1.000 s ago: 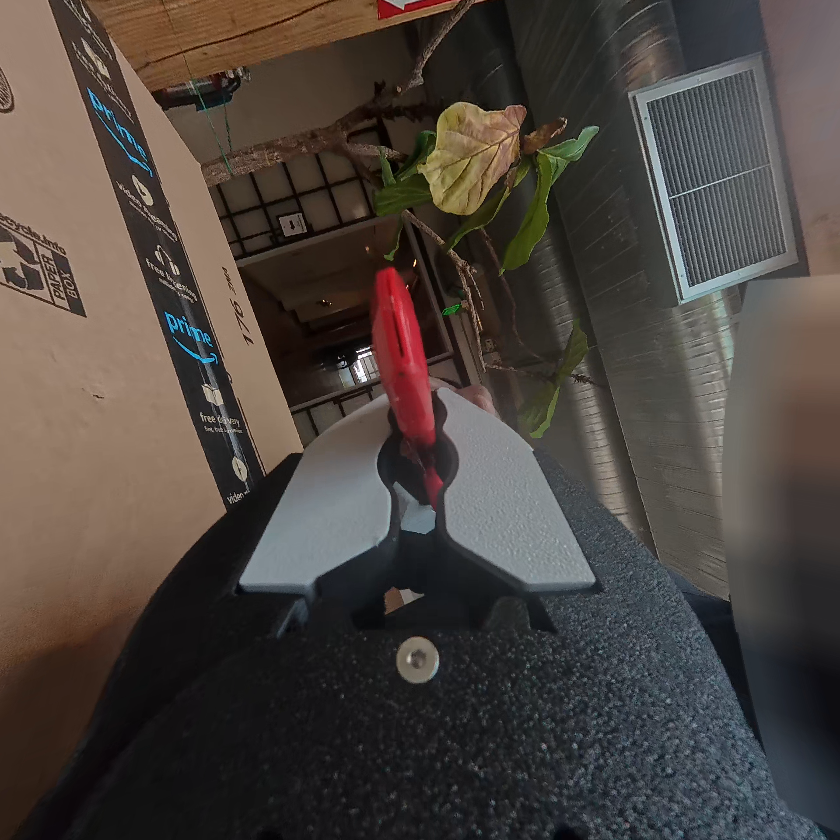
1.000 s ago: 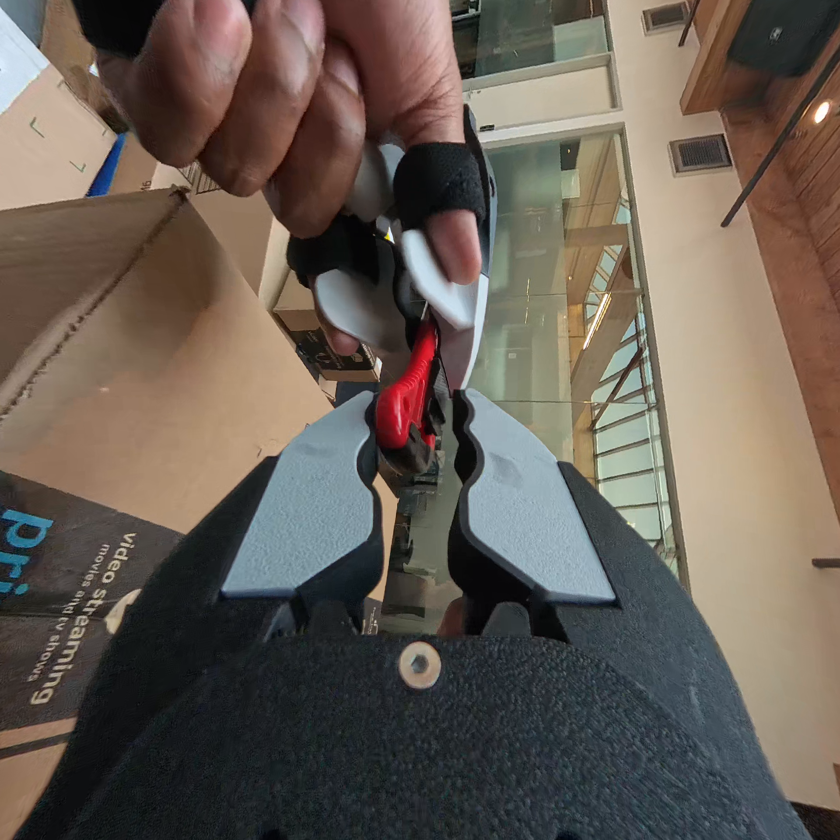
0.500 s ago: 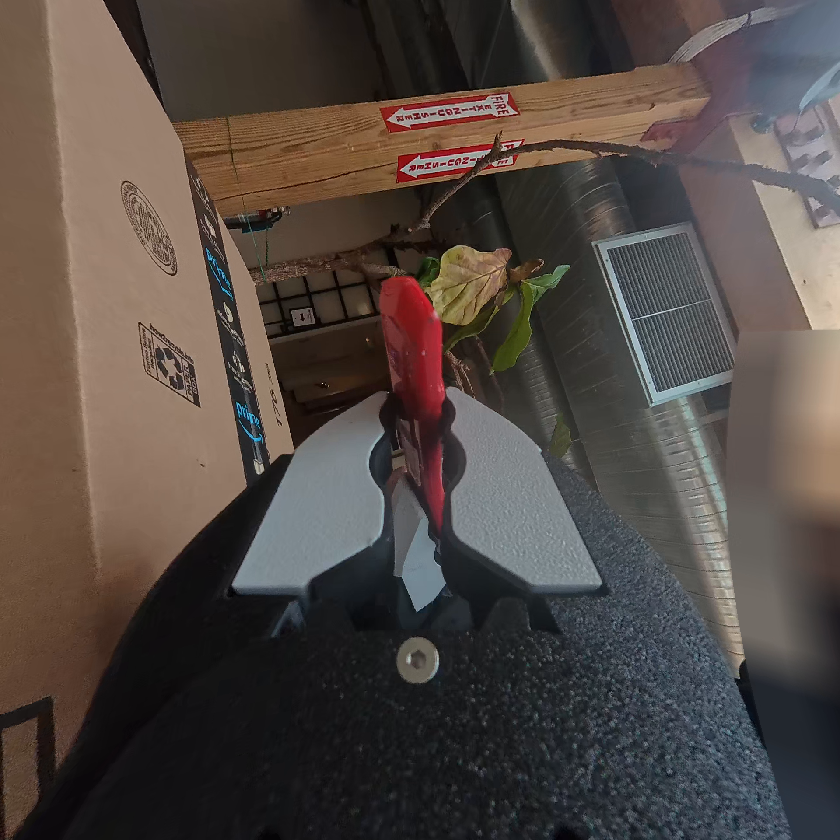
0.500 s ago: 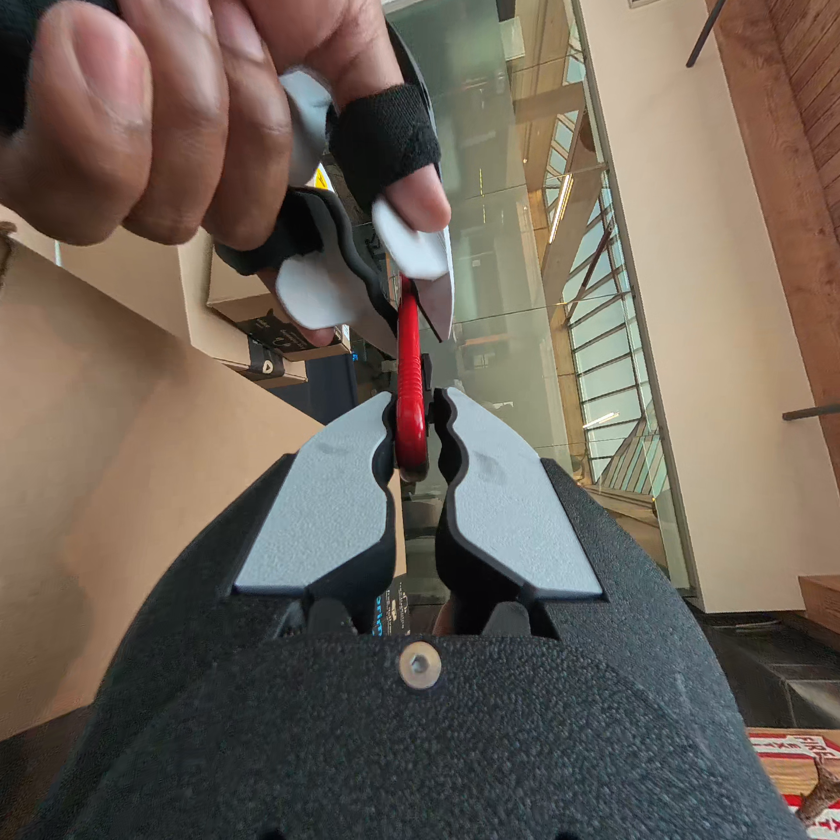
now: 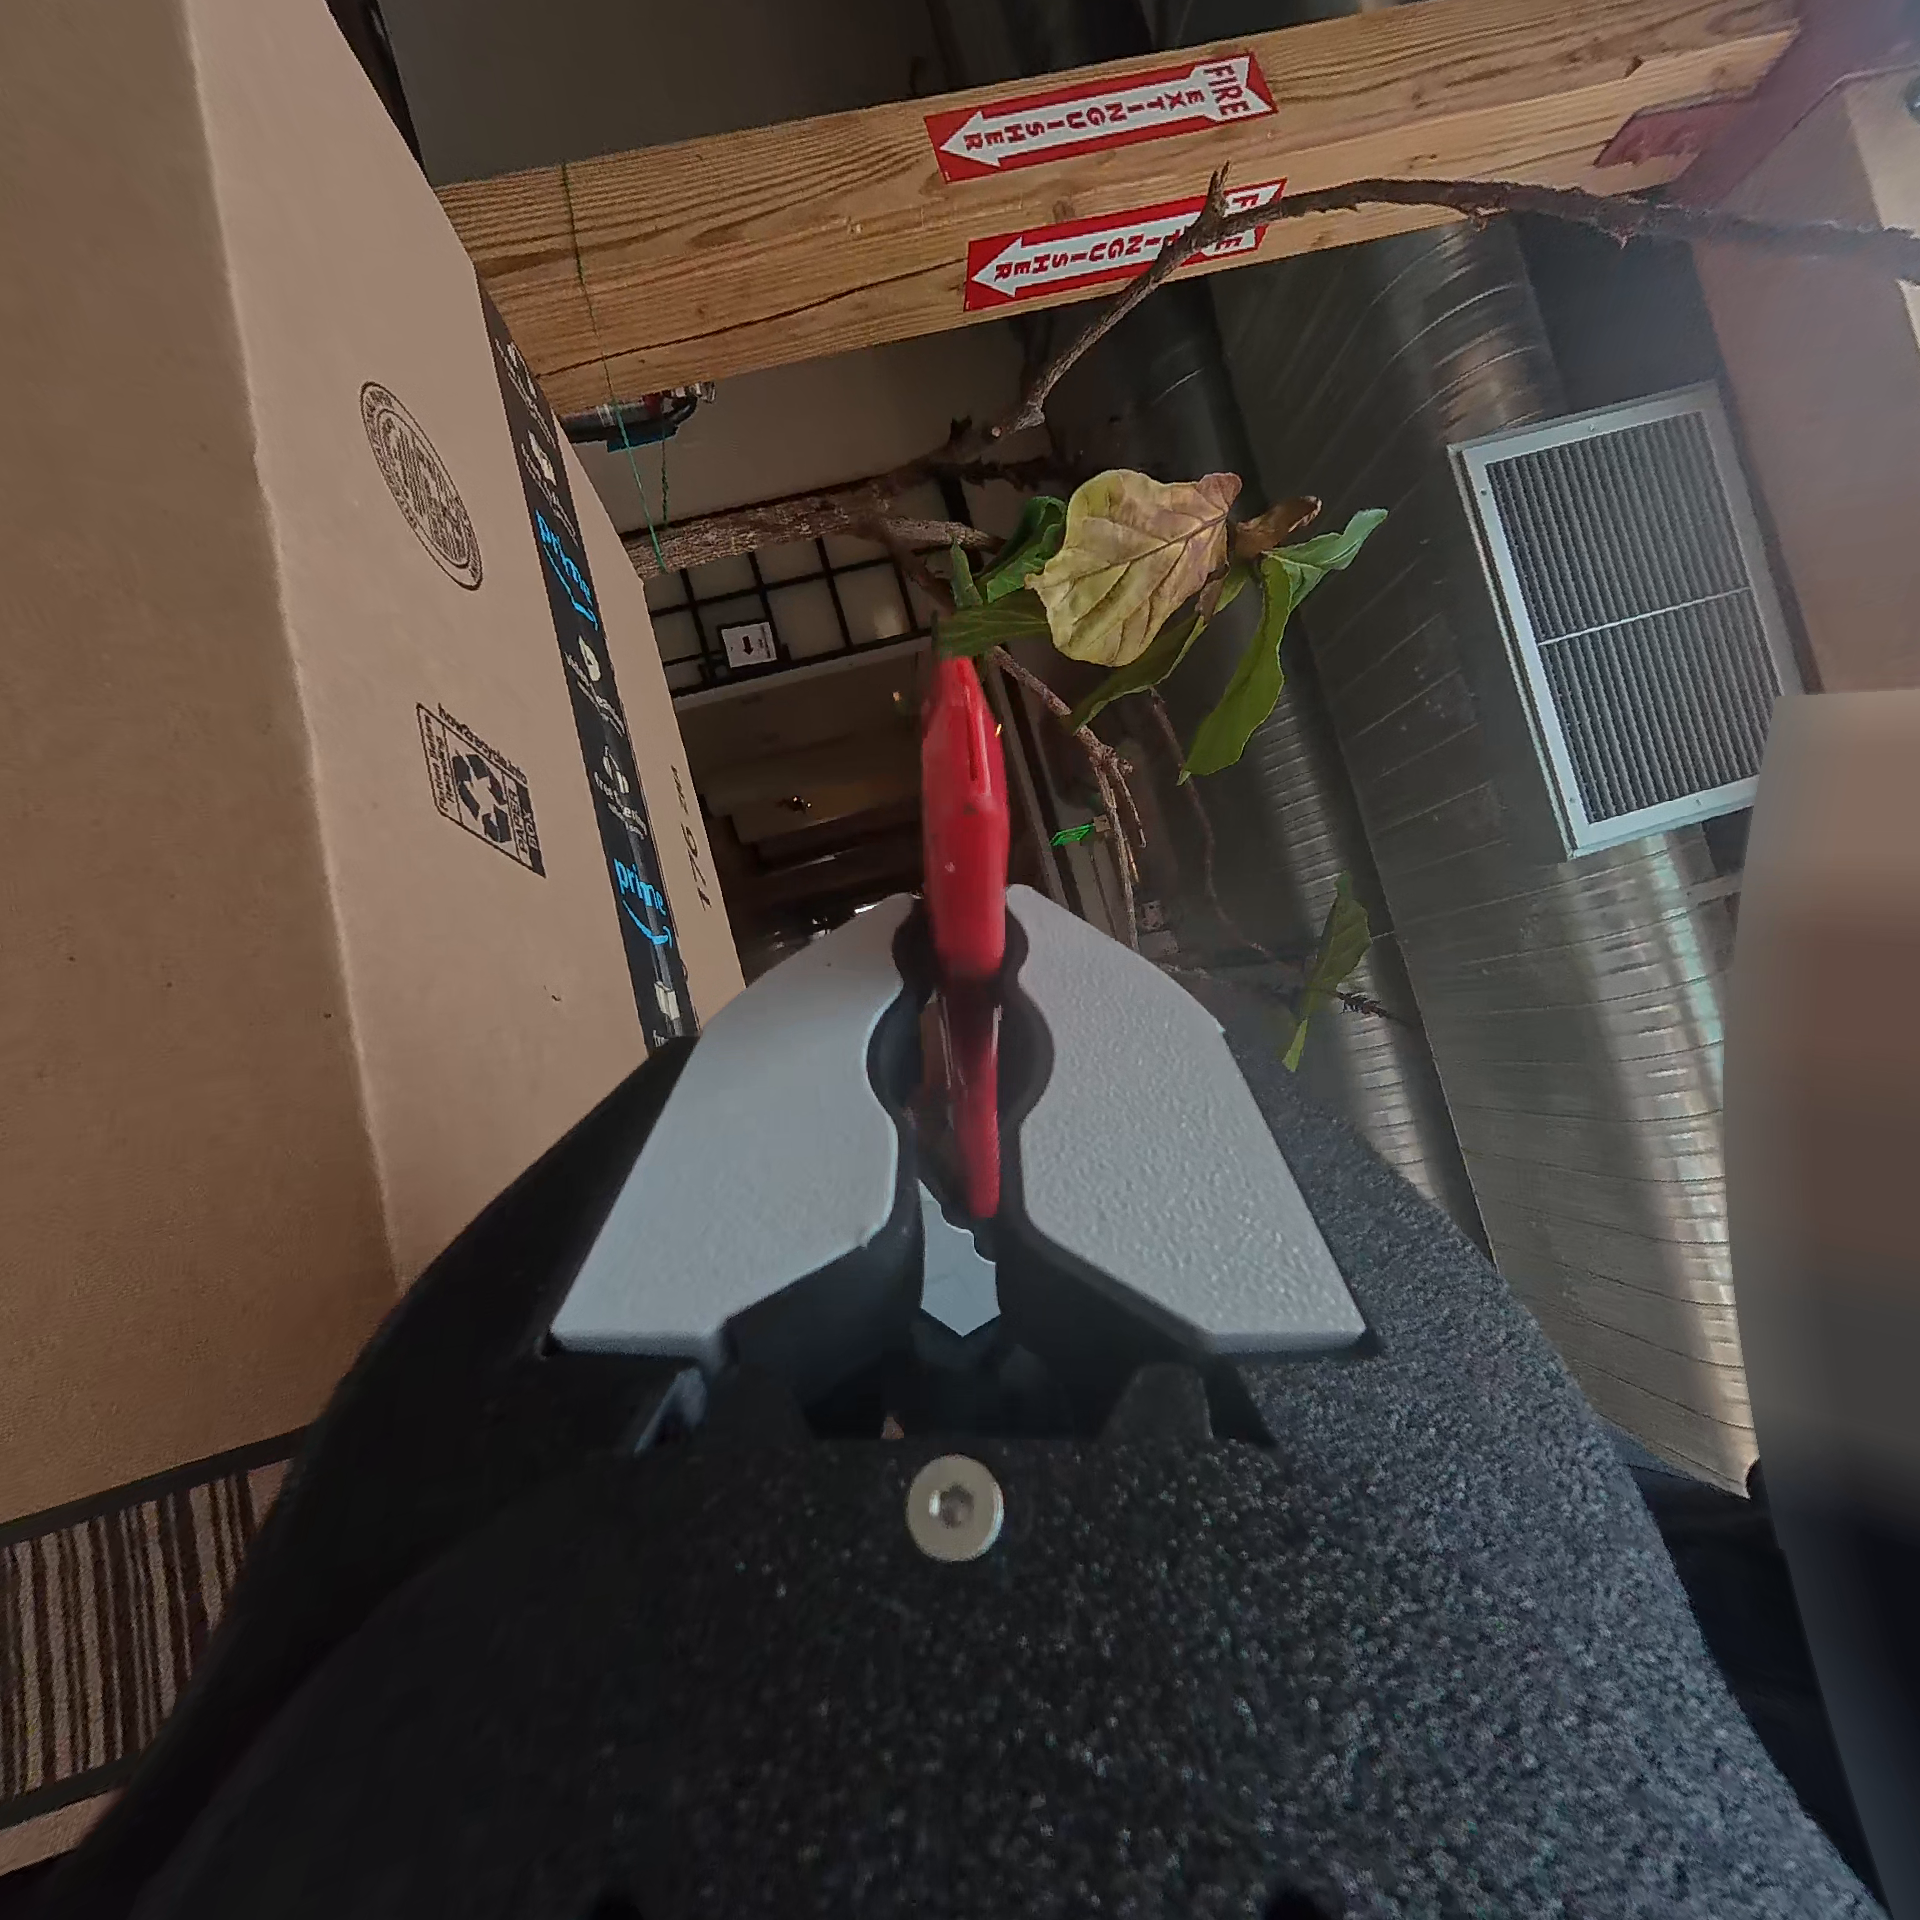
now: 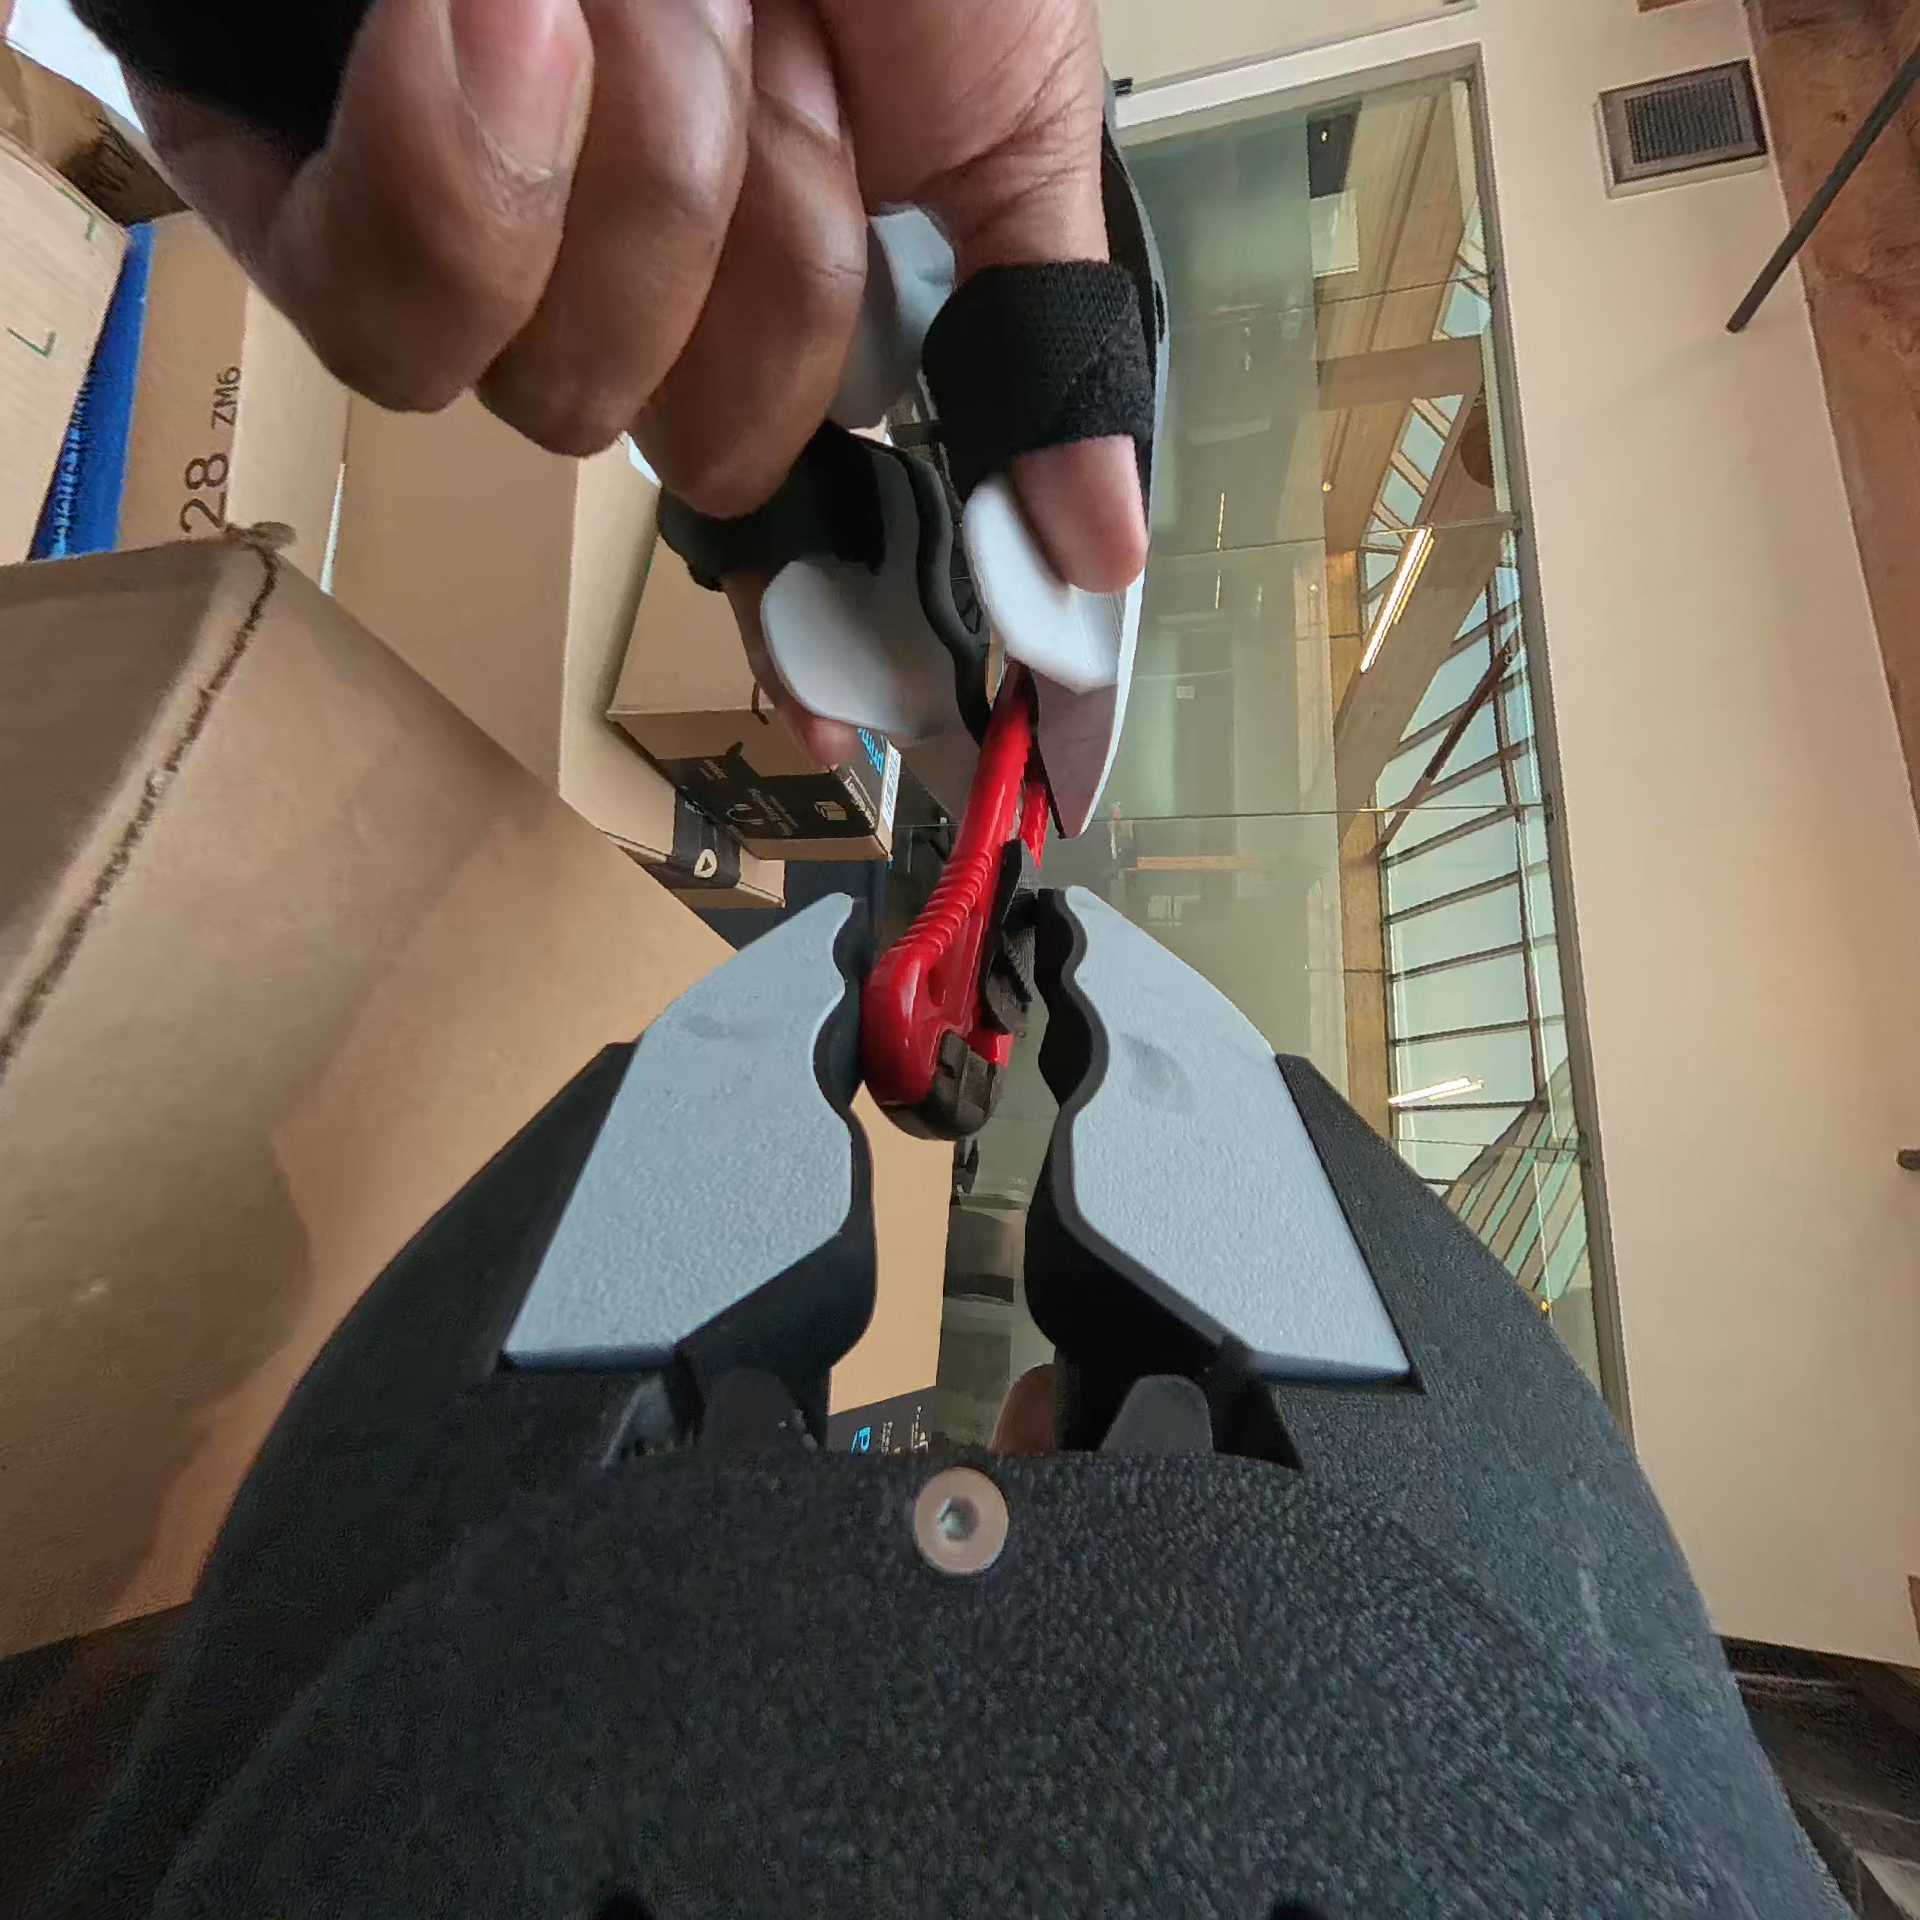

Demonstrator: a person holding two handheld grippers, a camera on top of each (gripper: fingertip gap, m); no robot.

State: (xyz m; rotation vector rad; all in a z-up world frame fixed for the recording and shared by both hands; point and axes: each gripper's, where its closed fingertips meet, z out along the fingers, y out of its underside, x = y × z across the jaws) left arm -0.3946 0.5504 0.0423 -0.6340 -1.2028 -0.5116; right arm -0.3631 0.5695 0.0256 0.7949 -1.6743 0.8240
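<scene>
Red utility knife [image 5: 964, 831] stands clamped between the closed fingers of the left gripper [image 5: 961, 935], beside a tall cardboard box [image 5: 239, 727], with a wooden beam [image 5: 831, 229] and leafy branch [image 5: 1143, 566] beyond. From the right wrist view, the right gripper [image 6: 951, 914] sits slightly parted around the knife's [image 6: 951, 966] other end, its left finger touching it, while a hand [image 6: 644, 229] works the left gripper [image 6: 997, 686] above.

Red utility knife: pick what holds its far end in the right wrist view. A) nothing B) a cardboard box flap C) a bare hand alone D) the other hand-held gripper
D: the red utility knife runs up into the pale fingers of the left hand-held gripper, which a hand grips.
</scene>
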